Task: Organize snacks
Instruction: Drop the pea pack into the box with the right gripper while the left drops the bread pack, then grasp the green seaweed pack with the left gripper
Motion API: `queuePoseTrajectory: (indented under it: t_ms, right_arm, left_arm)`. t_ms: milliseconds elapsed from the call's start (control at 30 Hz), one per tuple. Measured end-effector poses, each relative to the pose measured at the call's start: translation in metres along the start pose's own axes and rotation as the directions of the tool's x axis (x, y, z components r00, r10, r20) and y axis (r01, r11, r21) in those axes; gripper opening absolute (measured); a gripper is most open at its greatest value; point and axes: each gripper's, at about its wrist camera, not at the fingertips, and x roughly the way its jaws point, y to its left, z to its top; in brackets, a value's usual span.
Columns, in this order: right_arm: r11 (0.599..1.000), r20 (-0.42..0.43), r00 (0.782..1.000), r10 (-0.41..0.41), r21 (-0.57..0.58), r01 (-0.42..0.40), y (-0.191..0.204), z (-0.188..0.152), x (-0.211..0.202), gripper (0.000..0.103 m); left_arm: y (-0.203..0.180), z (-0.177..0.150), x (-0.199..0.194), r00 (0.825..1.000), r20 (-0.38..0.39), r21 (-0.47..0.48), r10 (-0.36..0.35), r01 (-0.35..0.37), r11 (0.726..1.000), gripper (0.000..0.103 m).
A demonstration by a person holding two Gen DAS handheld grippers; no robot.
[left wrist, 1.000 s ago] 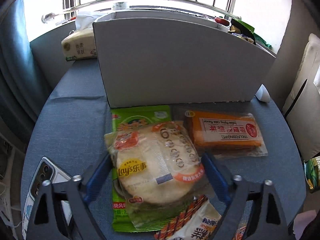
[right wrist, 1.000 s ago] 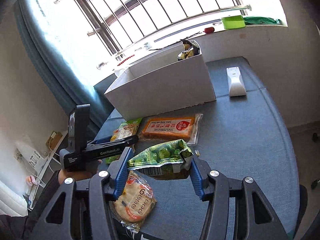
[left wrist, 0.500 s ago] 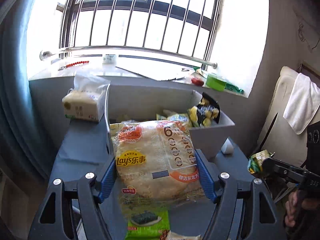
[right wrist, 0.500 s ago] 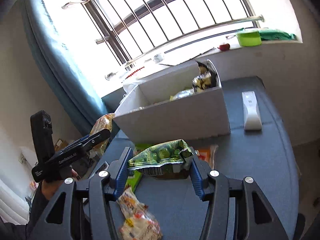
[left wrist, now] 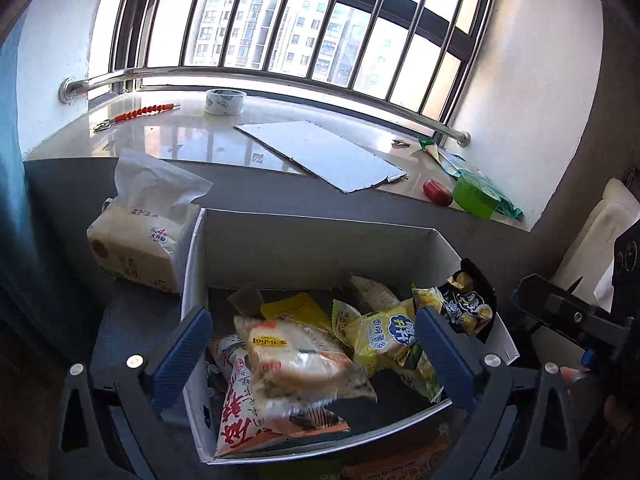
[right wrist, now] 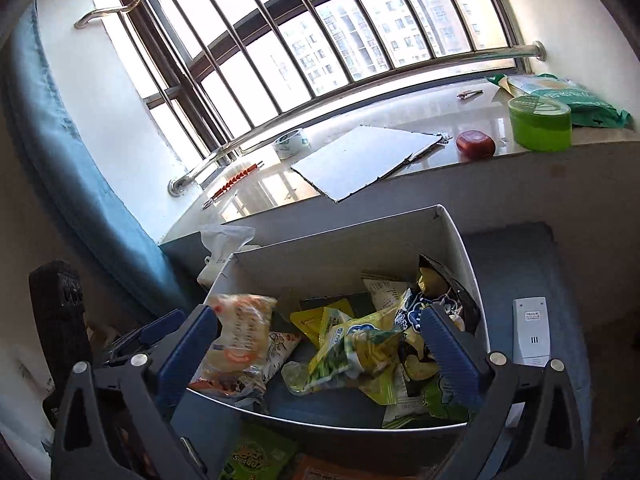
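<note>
As both grippers hang over the box: snacks are dropping in.
Left gripper (left wrist: pixel 312 354): jaws wide, nothing held.
Right gripper (right wrist: pixel 320 350): jaws wide, nothing held.
Crisp pack (left wrist: pixel 292 356): lower centre of the left view, inside the box (left wrist: pixel 304 240), blurred, apparently mid-fall.
Green pack (right wrist: pixel 352 356): lower centre of the right view, likewise loose.
Handling: probably light, crinkly, slippery film; contents crushable.
Hold: pinch gently across the flat sides or at a sealed edge.

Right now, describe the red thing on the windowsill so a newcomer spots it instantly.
Start at the barred window and drop to the pale windowsill behind the white box. At the sill's right end, past the flat grey board, sits the red puck, beside the green tub. It is the only dark-red, round, low item there; the tub is bigger and bright green.
</note>
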Motion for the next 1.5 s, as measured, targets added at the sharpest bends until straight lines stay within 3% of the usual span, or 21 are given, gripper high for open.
queuePoseTrajectory:
  t_ms: [233,433,600,700,900,1067,1200,1367,1467,1500]
  right_arm:
    - [1.0,0.025,1.0,-0.01,-0.002,0.01,-0.006,-0.004,-0.017,0.103]
    - [0.998,0.036,0.998,0.044,-0.04,-0.043,0.009,-0.019,-0.041,0.103]
    - [0.99,0.031,0.994,0.105,-0.092,-0.102,0.024,-0.055,-0.075,0.103]
    - [0.986,0.024,0.991,0.129,-0.113,-0.126,0.026,-0.084,-0.098,0.103]
    - [0.989,0.019,0.994,0.108,-0.104,-0.106,0.014,-0.151,-0.139,0.103]
    - [0.996,0.01,0.998,0.063,-0.061,-0.062,0.0,-0.199,-0.162,0.103]
    - [0.996,-0.039,0.998,0.05,-0.073,-0.053,-0.002,-0.215,-0.162,0.103]
    - [0.995,-0.047,0.998,0.048,-0.085,-0.052,-0.001,-0.217,-0.157,0.103]
    - [0.993,-0.062,0.997,0.044,-0.106,-0.051,0.002,-0.22,-0.154,0.103]
    - [0.992,-0.064,0.997,0.043,-0.113,-0.05,0.002,-0.221,-0.153,0.103]
  left_arm:
    - [0.002,-0.01,-0.021,1.0,0.023,0.055,0.014,-0.015,0.998,0.103]
    - [-0.004,-0.021,-0.063,0.997,0.075,0.107,-0.012,0.004,0.994,0.103]
    - [-0.01,-0.056,-0.105,0.994,0.112,0.168,-0.007,-0.012,0.986,0.103]
    - [-0.01,-0.089,-0.115,0.997,0.075,0.192,-0.008,-0.007,0.981,0.103]
    - [-0.009,-0.164,-0.099,0.996,-0.054,0.189,0.067,-0.056,0.98,0.103]
    - [-0.009,-0.202,-0.088,0.992,-0.116,0.148,0.055,-0.038,0.988,0.103]
    - [-0.016,-0.204,-0.071,0.987,-0.149,0.174,0.067,-0.04,0.984,0.103]
    - [-0.013,-0.194,-0.03,0.966,-0.22,0.194,0.137,-0.094,0.976,0.103]
    - [-0.008,-0.19,-0.009,0.942,-0.263,0.209,0.21,-0.157,0.965,0.103]
    - [-0.006,-0.189,-0.005,0.943,-0.268,0.206,0.199,-0.145,0.968,0.101]
